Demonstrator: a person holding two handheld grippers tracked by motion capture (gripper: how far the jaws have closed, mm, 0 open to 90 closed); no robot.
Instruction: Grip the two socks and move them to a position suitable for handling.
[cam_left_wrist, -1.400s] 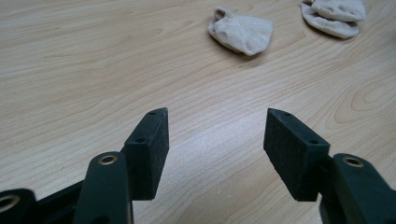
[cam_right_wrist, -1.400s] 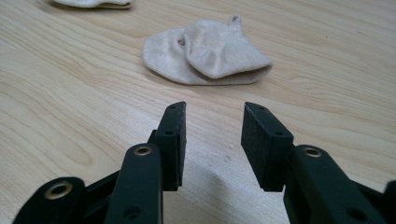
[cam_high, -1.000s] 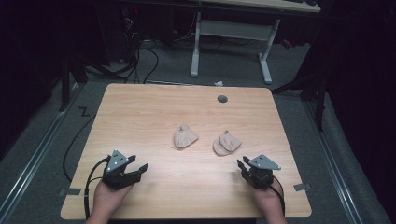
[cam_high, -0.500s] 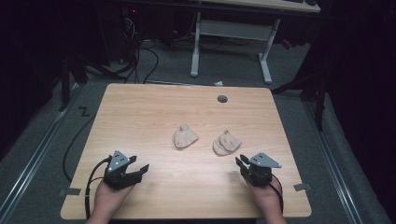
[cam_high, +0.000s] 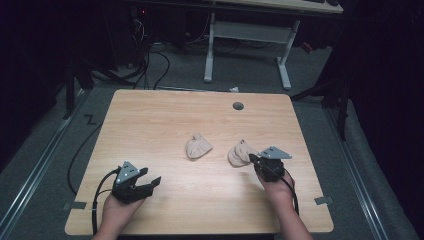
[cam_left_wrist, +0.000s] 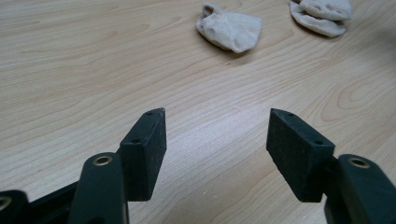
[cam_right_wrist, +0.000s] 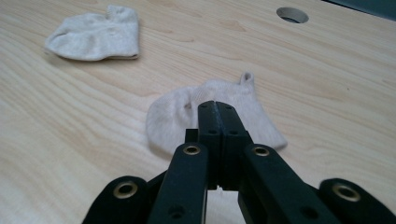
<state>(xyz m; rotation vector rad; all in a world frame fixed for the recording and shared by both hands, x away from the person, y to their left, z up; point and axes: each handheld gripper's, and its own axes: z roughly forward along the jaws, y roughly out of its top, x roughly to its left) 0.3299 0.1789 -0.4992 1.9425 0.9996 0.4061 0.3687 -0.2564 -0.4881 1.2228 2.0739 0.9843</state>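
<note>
**Two beige socks on the table, right gripper at the nearer one**

High view: a light wooden table (cam_high: 150, 125) carries two small beige socks near its middle. The left sock (cam_high: 198, 146) lies crumpled into a rounded lump, alone on bare wood. The right sock (cam_high: 239, 153) lies just beside it, a similar flattened heap. The right gripper (cam_high: 254, 160), held in the person's right hand (cam_high: 277, 187), has its tips at the near edge of the right sock, touching or very nearly so. The left gripper (cam_high: 152, 181) sits near the front left part of the table, well apart from both socks, with its jaws spread. A round cable hole (cam_high: 238, 106) shows in the tabletop near the far edge.

Left gripper view: the two black jaws stand wide apart with nothing between them, only wood grain. Both socks lie far ahead, the left sock (cam_left_wrist: 229, 31) showing an open cuff and soft folds, the right sock (cam_left_wrist: 320, 15) cut off at the upper edge.

Right gripper view: the jaws are pressed together, pads meeting, with nothing seen between them. Their tips sit over the near part of the right sock (cam_right_wrist: 182, 112), a pale knitted ankle sock lying flat with a small tab at its far edge. Whether the tips press the cloth cannot be told. The left sock (cam_right_wrist: 95, 33) lies apart, farther off to the upper left, and the cable hole (cam_right_wrist: 292, 14) lies beyond.
</note>
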